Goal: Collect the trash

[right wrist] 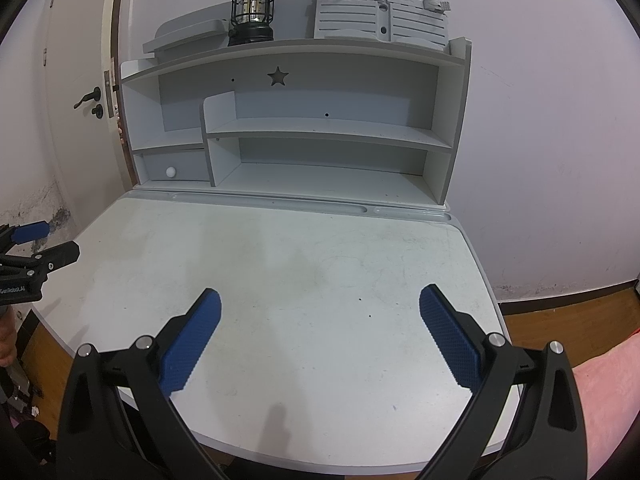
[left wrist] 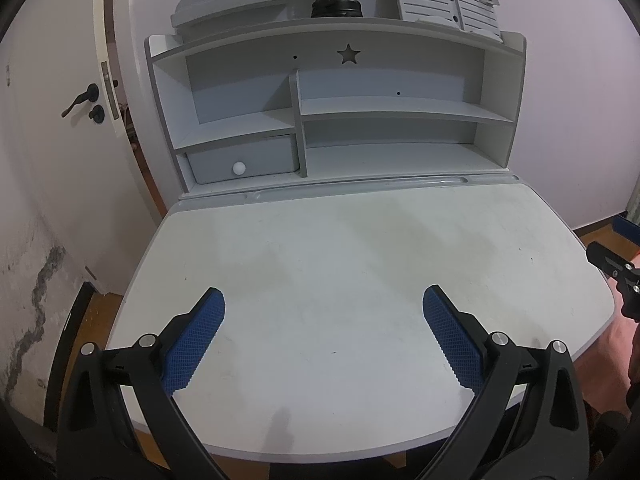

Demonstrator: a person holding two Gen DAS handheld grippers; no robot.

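Left wrist view: the left hand-held gripper (left wrist: pixel 323 300) was held over the near edge of the tabletop (left wrist: pixel 360 248), with its two fingers spread wide apart and nothing between them. In the right wrist view the right hand-held gripper (right wrist: pixel 320 302) was held the same way, spread wide and holding nothing.

No trash could be seen on the tabletop or on the shelf unit (right wrist: pixel 320 128) at its far edge. The trash may have been out of view, so nothing can be said about where it was.

To do this step well, the trash should likely be looked for first, maybe off the tabletop sides or on the floor. The fingers should be kept apart until a piece sits between them.

The tabletop was flat, smooth and pale, with rounded corners and small dark marks. The finger pads (left wrist: pixel 200 336) were blue and bumpy, good for gripping. A black lantern (right wrist: pixel 251 10) with a wire cage was seen on top of the shelf unit, beside a grey slatted stand (right wrist: pixel 380 12). A small round white knob (left wrist: pixel 239 167) was seen on the drawer.
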